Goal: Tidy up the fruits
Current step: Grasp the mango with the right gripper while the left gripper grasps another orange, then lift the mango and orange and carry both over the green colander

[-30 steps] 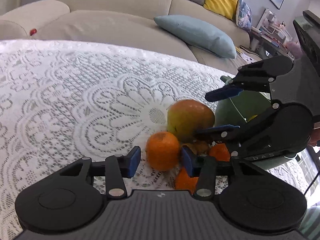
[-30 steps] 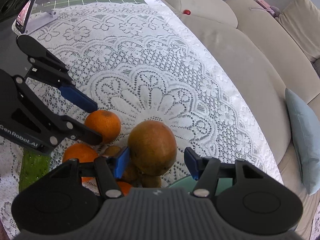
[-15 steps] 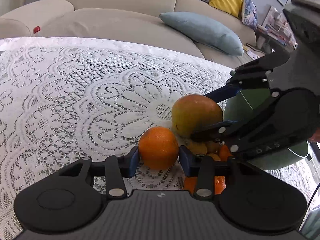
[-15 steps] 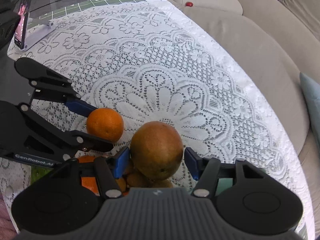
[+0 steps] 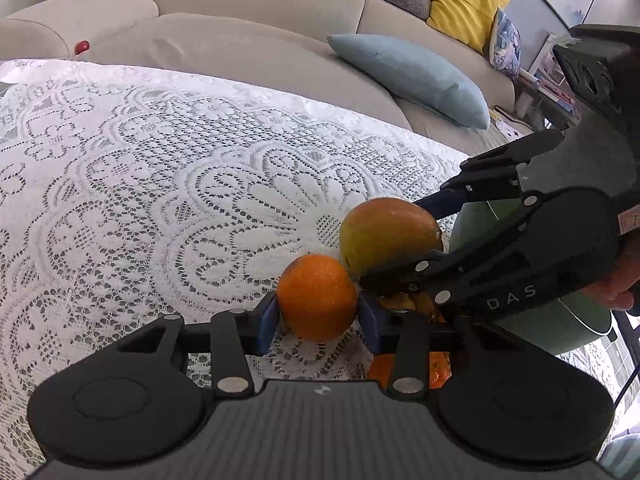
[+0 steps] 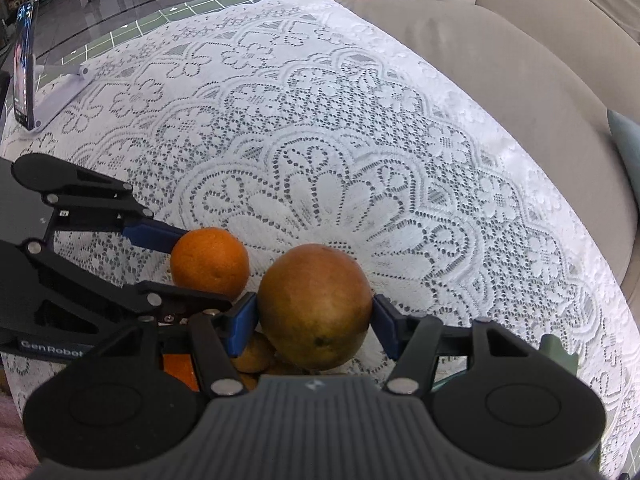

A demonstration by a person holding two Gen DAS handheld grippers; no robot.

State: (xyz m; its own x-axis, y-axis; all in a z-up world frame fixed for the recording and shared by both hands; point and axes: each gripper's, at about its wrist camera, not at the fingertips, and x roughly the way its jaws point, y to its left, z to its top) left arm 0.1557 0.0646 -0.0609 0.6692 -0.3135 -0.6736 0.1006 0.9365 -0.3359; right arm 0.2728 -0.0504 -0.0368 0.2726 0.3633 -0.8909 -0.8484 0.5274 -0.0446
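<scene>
My left gripper [image 5: 316,316] is shut on an orange [image 5: 317,297] and holds it just above the lace tablecloth [image 5: 140,184]; the orange also shows in the right wrist view [image 6: 209,261]. My right gripper [image 6: 314,320] is shut on a large yellow-brown mango [image 6: 316,305], which also shows in the left wrist view [image 5: 390,234]. Under both grippers lie more oranges [image 5: 438,366] and small brown fruits [image 6: 253,354], partly hidden. A green bowl [image 5: 576,320] stands to the right behind the right gripper.
A beige sofa [image 5: 248,40] with a light blue cushion [image 5: 412,76] runs along the table's far side. A small red ball [image 5: 83,45] lies on the sofa. A phone on a stand [image 6: 24,80] is at the table's far left in the right wrist view.
My left gripper moved onto the orange and closed on it. My right gripper closed on the mango. Both fruits are now raised a little from the pile.
</scene>
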